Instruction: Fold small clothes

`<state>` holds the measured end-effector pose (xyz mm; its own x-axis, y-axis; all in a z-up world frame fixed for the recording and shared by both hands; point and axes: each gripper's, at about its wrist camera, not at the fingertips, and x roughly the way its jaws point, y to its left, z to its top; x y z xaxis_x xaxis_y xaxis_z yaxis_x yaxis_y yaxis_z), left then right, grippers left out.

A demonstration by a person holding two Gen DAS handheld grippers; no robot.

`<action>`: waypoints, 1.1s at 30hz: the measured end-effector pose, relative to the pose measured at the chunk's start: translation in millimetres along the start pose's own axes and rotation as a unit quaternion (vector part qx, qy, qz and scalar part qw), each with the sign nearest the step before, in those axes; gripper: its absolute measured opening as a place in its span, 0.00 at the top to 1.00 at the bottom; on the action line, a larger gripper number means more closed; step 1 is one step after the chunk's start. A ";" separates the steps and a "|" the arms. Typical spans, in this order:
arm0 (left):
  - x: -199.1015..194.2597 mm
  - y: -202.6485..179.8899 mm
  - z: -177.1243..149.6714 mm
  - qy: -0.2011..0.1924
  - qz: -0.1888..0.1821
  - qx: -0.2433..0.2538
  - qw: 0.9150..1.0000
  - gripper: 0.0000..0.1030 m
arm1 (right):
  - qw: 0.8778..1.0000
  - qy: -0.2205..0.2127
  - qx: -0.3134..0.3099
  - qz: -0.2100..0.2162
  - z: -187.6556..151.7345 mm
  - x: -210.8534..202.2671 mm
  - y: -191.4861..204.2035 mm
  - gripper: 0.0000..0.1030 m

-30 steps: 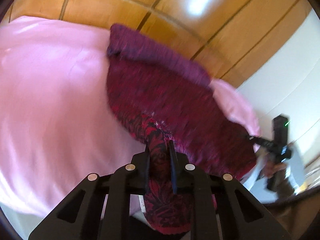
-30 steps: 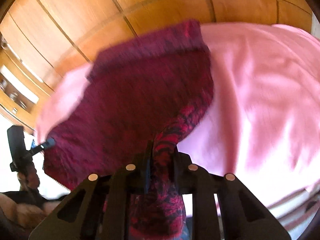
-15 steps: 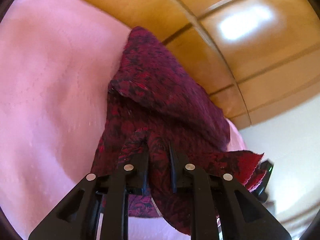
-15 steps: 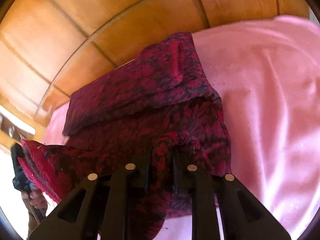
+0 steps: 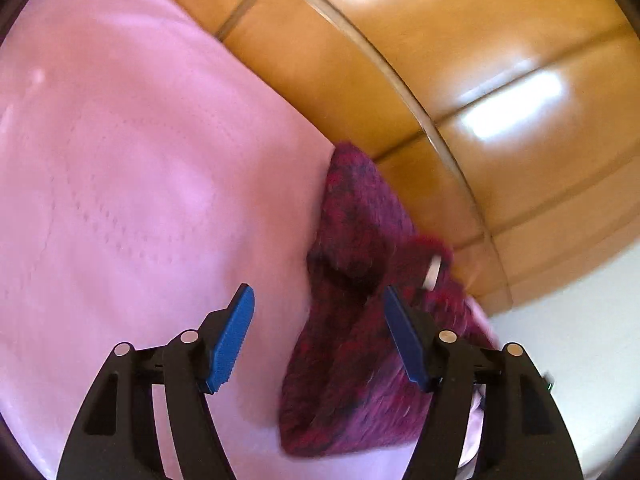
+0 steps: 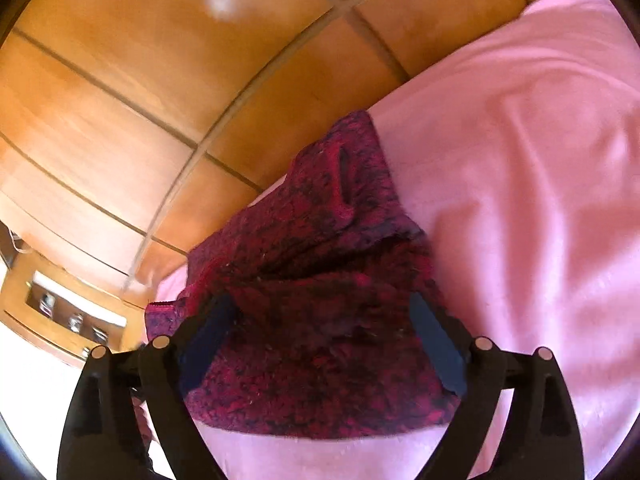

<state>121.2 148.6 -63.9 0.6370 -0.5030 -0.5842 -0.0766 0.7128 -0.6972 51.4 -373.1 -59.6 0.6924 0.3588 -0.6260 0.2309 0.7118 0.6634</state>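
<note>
The dark red patterned garment (image 5: pixel 352 320) is lying bunched in loose folds on the pink bedspread (image 5: pixel 140 200), close to the bed's far edge, where the spread is meeting the glossy wooden panelling (image 5: pixel 460 80). In the left wrist view the garment is sitting toward the right side of the spread, with a broad stretch of bare pink cloth lying open to its left. In the right wrist view the garment (image 6: pixel 320 320) is occupying the lower middle, and the bedspread (image 6: pixel 520 200) is running wide and free to the right, while the panelling (image 6: pixel 140 100) is closing in the room to the left and above.

The left hand-held gripper (image 5: pixel 318 336) is opening, its blue pads standing apart; the garment is lying between and beyond them, and the pads are pressing on nothing. The right hand-held gripper (image 6: pixel 320 344) is also opening, its jaws spread wide, with the garment's folds lying between them, released rather than pinched.

At the far left of the right wrist view, a wooden shelf unit (image 6: pixel 68 320) is holding a few small blurred items.
</note>
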 end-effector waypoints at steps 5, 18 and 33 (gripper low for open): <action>8.0 -9.6 -44.3 0.050 -0.003 0.086 0.995 0.31 | 0.997 0.019 -0.049 -0.047 -25.8 -11.8 -5.6 0.20; 27.7 -24.8 -60.3 0.068 0.023 0.113 0.991 0.88 | 0.975 0.034 -0.157 -0.156 -61.0 -2.0 14.8 0.76; -56.1 -10.6 -125.3 0.095 -0.002 0.094 0.991 0.91 | 0.970 0.088 -0.186 -0.131 -127.8 -66.6 33.7 0.81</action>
<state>-9.8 108.0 -75.8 0.4804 -0.5760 -0.6613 0.0813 0.7801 -0.6204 -74.3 -295.9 -47.9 0.5081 0.2103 -0.8352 0.0972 0.9495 0.2982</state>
